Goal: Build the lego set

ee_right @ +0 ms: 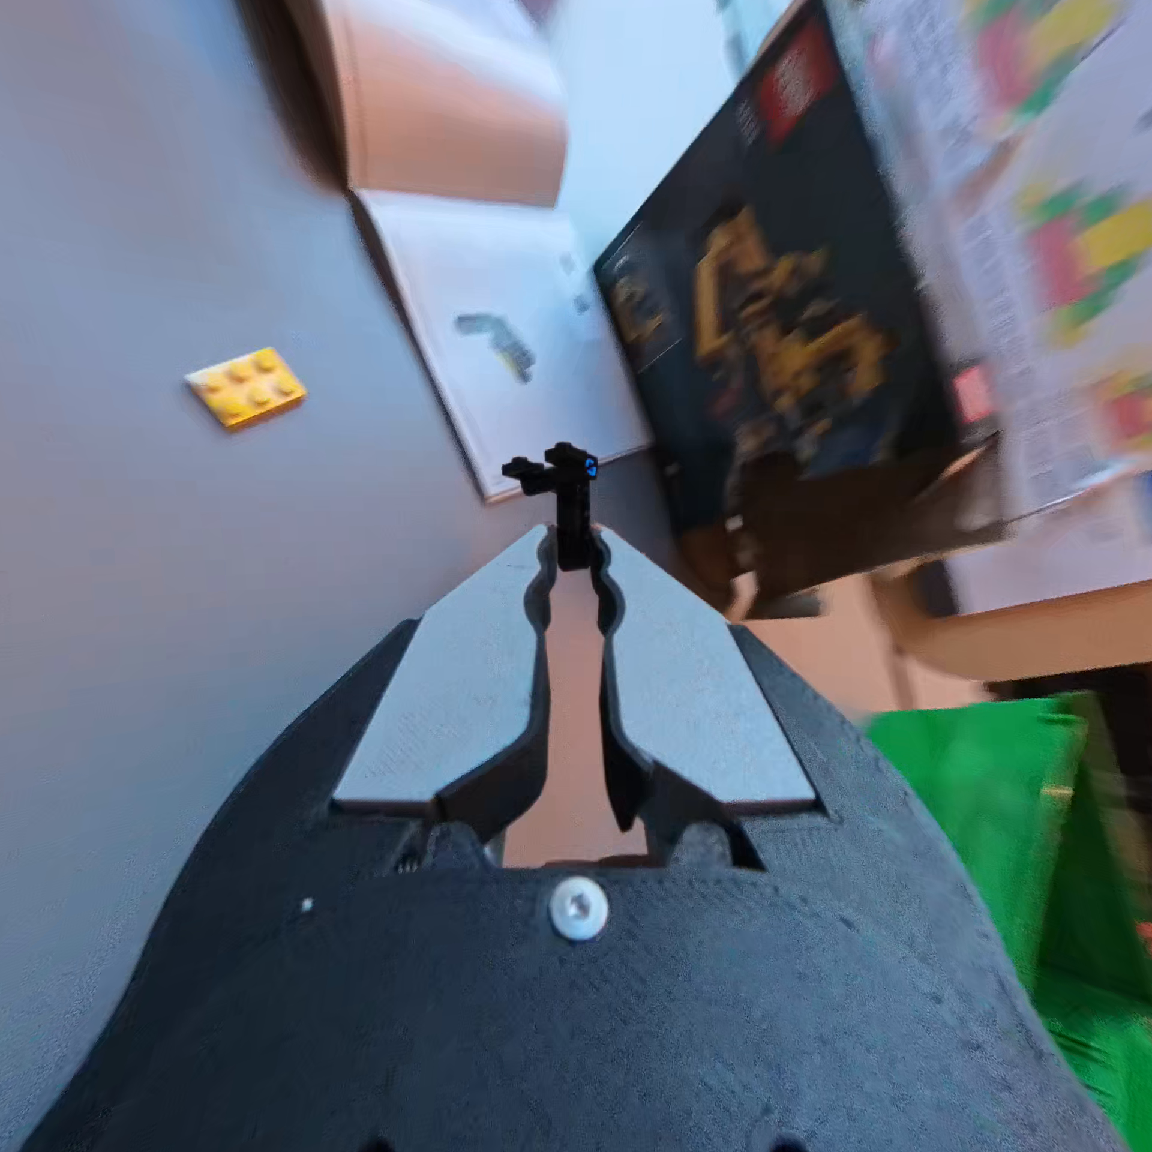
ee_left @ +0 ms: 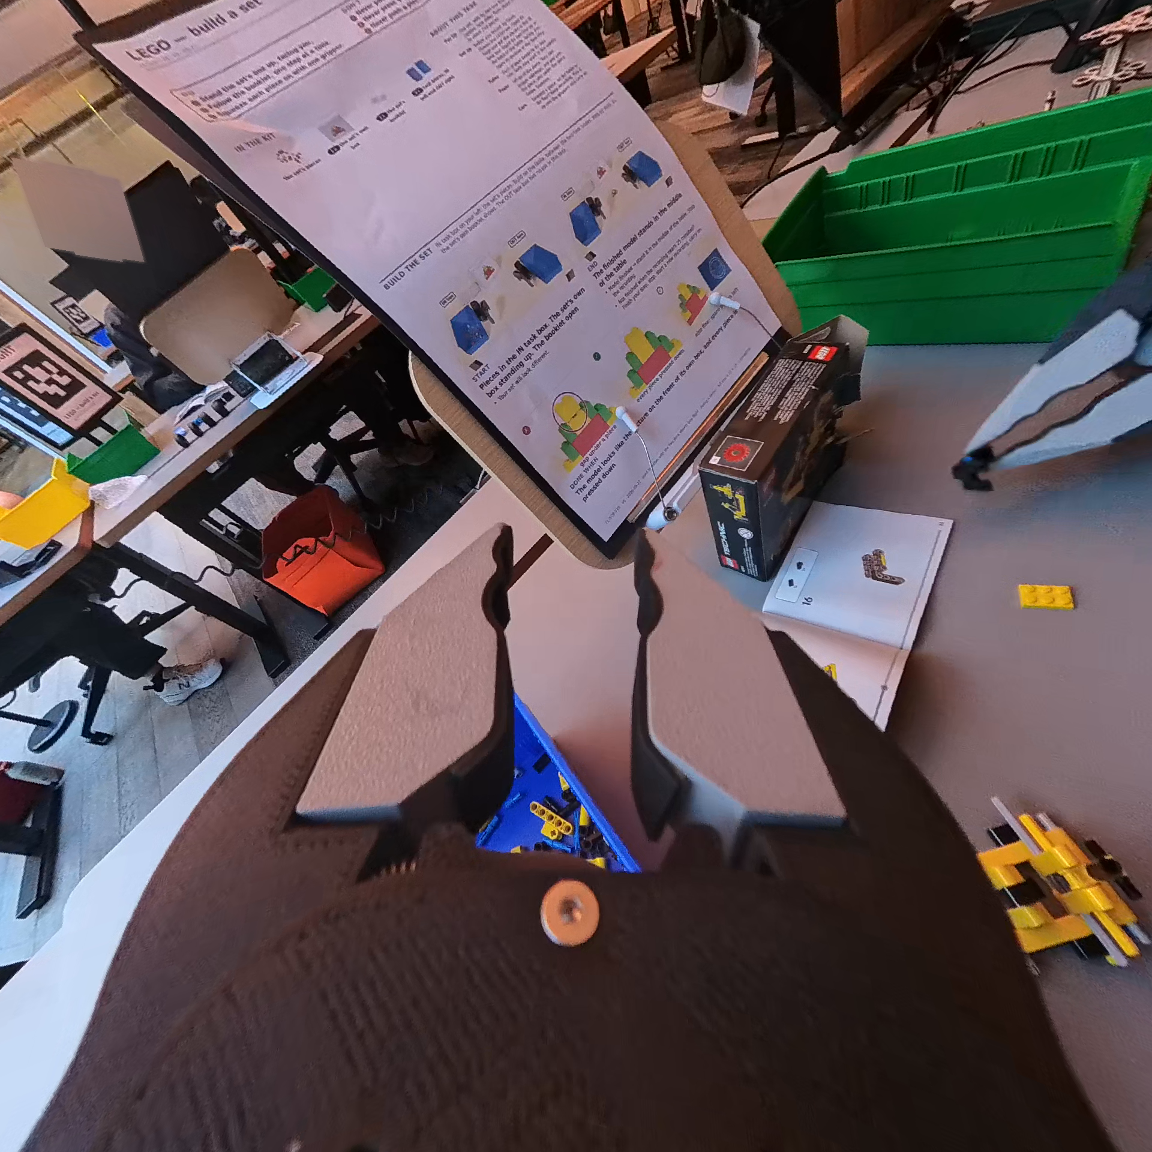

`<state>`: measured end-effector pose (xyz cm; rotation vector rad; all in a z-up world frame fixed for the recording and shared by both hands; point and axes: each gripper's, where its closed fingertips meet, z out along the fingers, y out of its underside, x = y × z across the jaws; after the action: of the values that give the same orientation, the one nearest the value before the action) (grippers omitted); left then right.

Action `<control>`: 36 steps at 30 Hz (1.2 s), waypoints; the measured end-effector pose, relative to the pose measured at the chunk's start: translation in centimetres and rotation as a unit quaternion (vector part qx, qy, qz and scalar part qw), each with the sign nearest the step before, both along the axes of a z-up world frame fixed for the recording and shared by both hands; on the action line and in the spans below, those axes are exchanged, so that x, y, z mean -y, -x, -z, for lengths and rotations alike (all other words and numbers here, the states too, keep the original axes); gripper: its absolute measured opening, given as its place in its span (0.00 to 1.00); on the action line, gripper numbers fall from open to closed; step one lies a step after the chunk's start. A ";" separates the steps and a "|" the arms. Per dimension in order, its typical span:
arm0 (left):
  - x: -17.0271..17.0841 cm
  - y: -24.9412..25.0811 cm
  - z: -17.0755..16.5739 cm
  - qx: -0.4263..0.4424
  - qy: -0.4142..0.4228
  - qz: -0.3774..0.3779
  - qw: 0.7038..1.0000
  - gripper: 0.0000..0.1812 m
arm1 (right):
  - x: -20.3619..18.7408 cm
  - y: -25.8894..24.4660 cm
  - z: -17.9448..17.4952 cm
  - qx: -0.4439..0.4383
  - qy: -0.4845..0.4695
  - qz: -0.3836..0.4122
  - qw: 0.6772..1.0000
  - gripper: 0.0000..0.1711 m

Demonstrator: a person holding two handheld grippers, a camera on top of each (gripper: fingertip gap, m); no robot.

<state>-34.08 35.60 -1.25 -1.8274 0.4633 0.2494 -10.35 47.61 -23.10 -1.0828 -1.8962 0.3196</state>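
One small black piece (ee_right: 570, 499) sits pinched at the very tips of your right gripper (ee_right: 572, 542), most of it sticking out ahead of the jaws. That shallow hold could let it twist or drop. Your left gripper (ee_left: 570, 555) hangs wide and empty above the blue bin (ee_left: 548, 810); the yellow model (ee_left: 1066, 885) lies to its right.
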 end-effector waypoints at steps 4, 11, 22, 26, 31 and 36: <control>-0.3 -0.3 0.4 -0.002 0.006 0.002 1.000 0.20 | -1.3 1.2 -5.1 -0.075 -0.285 0.052 0.954 0.04; 0.1 -9.4 3.7 0.076 0.076 0.192 0.975 0.21 | 3.1 3.2 -8.6 -0.163 -0.435 0.034 0.885 0.04; 0.7 -14.7 10.9 -0.042 0.176 0.230 0.956 0.30 | 8.3 4.1 -10.3 -0.265 -0.218 -0.001 0.939 0.04; 2.5 -15.1 11.7 0.067 0.204 0.250 0.944 0.31 | 9.6 4.4 -9.8 -0.273 -0.104 -0.027 0.956 0.04; 4.1 -17.9 14.5 0.203 0.189 0.260 0.925 0.30 | 11.0 4.6 -9.0 -0.261 -0.071 -0.041 0.962 0.04; 4.8 -19.2 15.5 0.201 0.189 0.272 0.922 0.29 | 12.9 5.5 -8.4 -0.248 -0.058 -0.050 0.966 0.04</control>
<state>-14.93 30.85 -16.75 -1.9690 0.7364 -0.6279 -15.85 34.73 -14.72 -0.7435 -1.4994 0.4811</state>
